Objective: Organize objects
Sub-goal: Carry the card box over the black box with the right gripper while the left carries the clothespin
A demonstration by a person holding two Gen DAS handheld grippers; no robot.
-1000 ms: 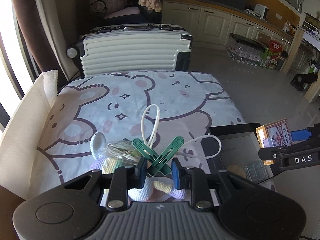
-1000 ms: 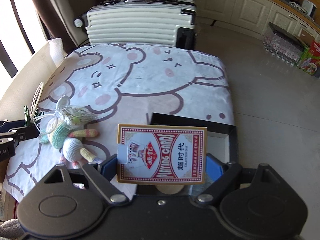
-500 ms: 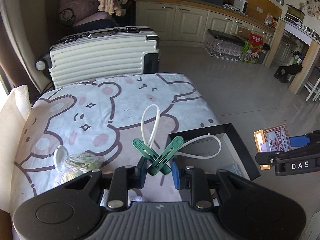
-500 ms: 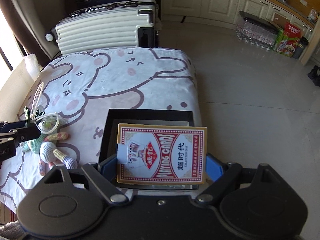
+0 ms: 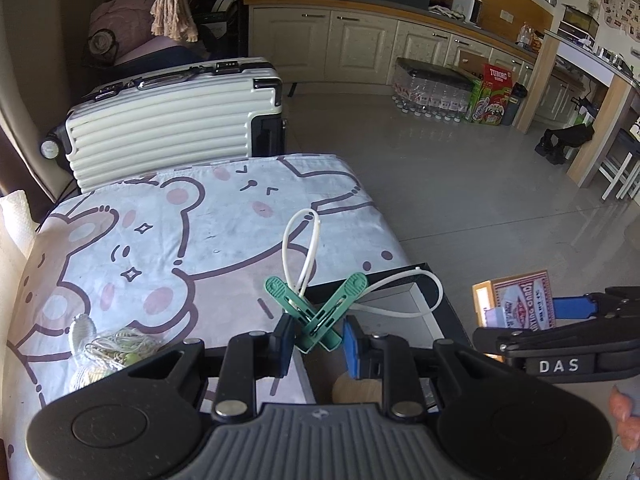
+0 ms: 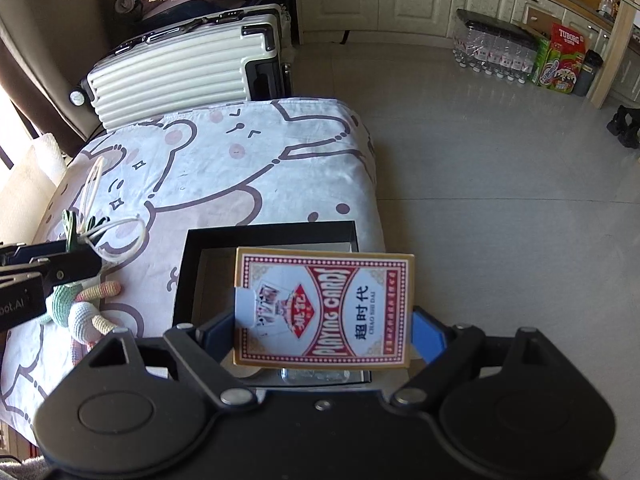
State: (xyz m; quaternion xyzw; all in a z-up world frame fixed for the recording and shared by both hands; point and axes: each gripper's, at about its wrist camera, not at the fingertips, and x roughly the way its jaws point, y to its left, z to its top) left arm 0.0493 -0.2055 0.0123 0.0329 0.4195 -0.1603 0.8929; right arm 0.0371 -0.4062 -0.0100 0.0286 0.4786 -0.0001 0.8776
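Note:
My left gripper (image 5: 316,338) is shut on two crossed green clothes pegs (image 5: 320,312) with white cord loops, held above the left rim of the black box (image 5: 424,276). My right gripper (image 6: 324,328) is shut on a red playing card pack (image 6: 324,308), held flat over the black box (image 6: 272,232). In the left wrist view that pack (image 5: 516,300) and the right gripper (image 5: 560,332) sit at the right, just past the box. A crocheted toy (image 6: 80,304) lies on the bear-print cloth (image 6: 224,168) left of the box, and my left gripper (image 6: 76,252) hangs above it.
A round wooden piece (image 5: 352,388) and a clear plastic item (image 6: 316,376) lie inside the box. A cream suitcase (image 5: 172,120) stands behind the table. Kitchen cabinets (image 5: 360,48), bottle packs (image 5: 432,92) and bare floor (image 6: 500,200) are to the right. A white paper towel (image 5: 16,220) lies at the table's left edge.
Both grippers have shifted to the right: the pegs went from above the toy to the box's left rim, and the card pack now hangs over the box.

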